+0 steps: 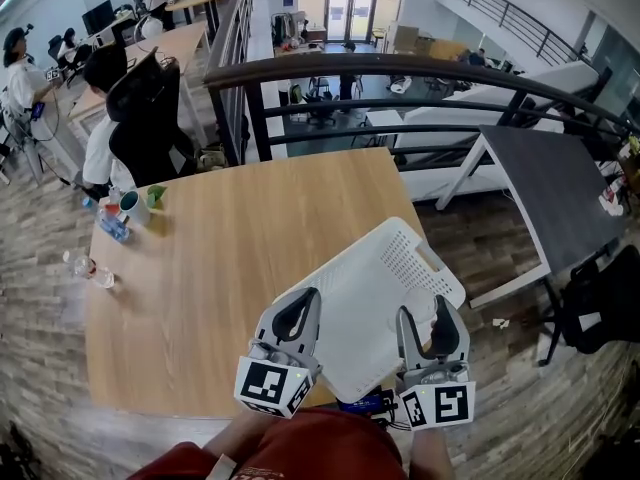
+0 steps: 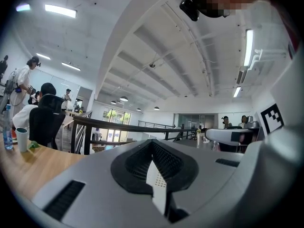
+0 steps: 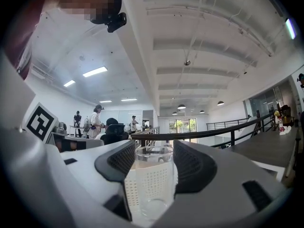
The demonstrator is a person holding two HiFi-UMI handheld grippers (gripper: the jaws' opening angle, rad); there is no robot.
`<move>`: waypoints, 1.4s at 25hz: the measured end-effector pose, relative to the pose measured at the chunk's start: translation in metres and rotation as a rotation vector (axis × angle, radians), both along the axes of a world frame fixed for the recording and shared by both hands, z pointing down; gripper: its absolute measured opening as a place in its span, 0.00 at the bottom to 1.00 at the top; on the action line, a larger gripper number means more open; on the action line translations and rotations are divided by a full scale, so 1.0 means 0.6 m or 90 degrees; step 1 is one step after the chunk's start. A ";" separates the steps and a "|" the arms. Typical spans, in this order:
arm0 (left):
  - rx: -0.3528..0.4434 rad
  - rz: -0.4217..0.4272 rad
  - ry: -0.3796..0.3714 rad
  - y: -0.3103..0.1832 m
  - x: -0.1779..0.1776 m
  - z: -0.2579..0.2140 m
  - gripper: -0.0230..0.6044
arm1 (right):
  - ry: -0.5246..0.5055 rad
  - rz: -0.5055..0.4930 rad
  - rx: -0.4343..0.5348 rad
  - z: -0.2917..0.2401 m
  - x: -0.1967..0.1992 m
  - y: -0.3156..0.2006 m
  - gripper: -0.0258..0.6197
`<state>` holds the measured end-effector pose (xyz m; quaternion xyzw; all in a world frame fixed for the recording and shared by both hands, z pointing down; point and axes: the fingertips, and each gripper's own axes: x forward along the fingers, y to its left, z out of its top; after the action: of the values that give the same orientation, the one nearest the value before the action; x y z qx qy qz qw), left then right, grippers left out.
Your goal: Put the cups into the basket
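Broad tabletop (image 1: 220, 268) under you, pale wood with a straight grain, square corners and a smooth finish. There's plenty of bare wood to your left and ahead. A dark curved railing (image 1: 400, 68) runs beyond the far edge.

The basket (image 1: 370, 288) is white plastic, rectangular with rounded corners, with a field of small holes and a slot handle at its far end. It lies at the near right corner of the tabletop, and its right end pokes out past the tabletop's side edge, over the plank floor. Whether it rests on the wood or hangs clear of it, I can't tell.

Your left gripper (image 1: 298, 308) has its ribbed black fingers (image 2: 135, 163) clamped on a thin perforated wall of that basket. Your right gripper (image 1: 425, 313) is at the basket's other side. Its fingers (image 3: 118, 163) stand wide, gripping a cup (image 3: 151, 179) of clear, smooth-walled, round glass. It's upright, with the basket's holed white wall right behind it.

At the far left edge, well away from you, sits a small cluster: a white mug (image 1: 131, 206) with a teal inside and a clear plastic bottle (image 1: 112, 224). A second bottle (image 1: 90, 267) lies on its side nearer you.
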<state>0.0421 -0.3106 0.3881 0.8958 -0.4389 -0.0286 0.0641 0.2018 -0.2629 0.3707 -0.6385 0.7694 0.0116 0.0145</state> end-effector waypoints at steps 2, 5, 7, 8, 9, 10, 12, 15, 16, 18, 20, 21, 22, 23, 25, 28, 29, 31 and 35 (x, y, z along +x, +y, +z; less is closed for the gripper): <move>-0.004 -0.003 0.000 -0.001 -0.002 0.001 0.05 | -0.005 0.000 -0.003 0.002 0.000 -0.008 0.44; -0.004 -0.005 0.002 -0.002 -0.005 0.005 0.05 | -0.001 0.000 -0.013 0.011 0.000 -0.023 0.44; -0.003 -0.007 0.004 -0.002 -0.007 0.005 0.05 | 0.005 -0.001 -0.018 0.015 0.001 -0.034 0.44; -0.002 -0.009 0.005 -0.002 -0.008 0.004 0.05 | 0.007 -0.001 -0.021 0.017 0.002 -0.039 0.44; -0.002 -0.011 0.006 -0.001 -0.009 0.004 0.05 | 0.010 -0.001 -0.024 0.018 0.003 -0.043 0.44; -0.002 -0.014 0.007 0.000 -0.010 0.004 0.05 | 0.011 -0.001 -0.028 0.021 0.004 -0.048 0.44; -0.005 -0.019 0.008 0.001 -0.013 0.006 0.05 | 0.014 0.002 -0.039 0.028 0.006 -0.058 0.43; -0.007 -0.023 0.009 0.003 -0.017 0.009 0.05 | 0.019 -0.003 -0.054 0.038 0.005 -0.074 0.43; -0.008 -0.025 0.010 0.003 -0.018 0.009 0.05 | 0.019 -0.006 -0.057 0.040 0.005 -0.079 0.43; -0.008 -0.028 0.011 0.005 -0.020 0.008 0.05 | 0.017 -0.010 -0.065 0.045 0.006 -0.090 0.43; -0.008 -0.031 0.013 0.006 -0.021 0.007 0.05 | 0.019 -0.011 -0.074 0.051 0.008 -0.102 0.43; -0.008 -0.032 0.013 0.007 -0.022 0.006 0.05 | 0.023 -0.011 -0.080 0.056 0.009 -0.108 0.43; -0.008 -0.033 0.014 0.007 -0.022 0.006 0.05 | 0.026 -0.011 -0.086 0.061 0.010 -0.113 0.43; -0.008 -0.034 0.014 0.009 -0.023 0.006 0.05 | 0.029 -0.012 -0.092 0.066 0.011 -0.118 0.43; -0.007 -0.035 0.016 0.012 -0.023 0.007 0.05 | 0.033 -0.014 -0.107 0.078 0.013 -0.128 0.43; -0.009 -0.040 0.017 0.015 -0.026 0.010 0.05 | 0.033 -0.017 -0.138 0.101 0.017 -0.146 0.43; -0.010 -0.041 0.017 0.016 -0.027 0.011 0.05 | 0.033 -0.019 -0.149 0.109 0.017 -0.152 0.43; -0.011 -0.043 0.018 0.018 -0.029 0.013 0.05 | 0.038 -0.023 -0.174 0.127 0.016 -0.163 0.43; -0.010 -0.045 0.018 0.019 -0.030 0.012 0.05 | 0.043 -0.030 -0.231 0.158 0.015 -0.185 0.43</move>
<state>0.0242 -0.2993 0.3952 0.8787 -0.4695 -0.0404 0.0762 0.2110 -0.3741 0.4653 -0.6120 0.7735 -0.1063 -0.1261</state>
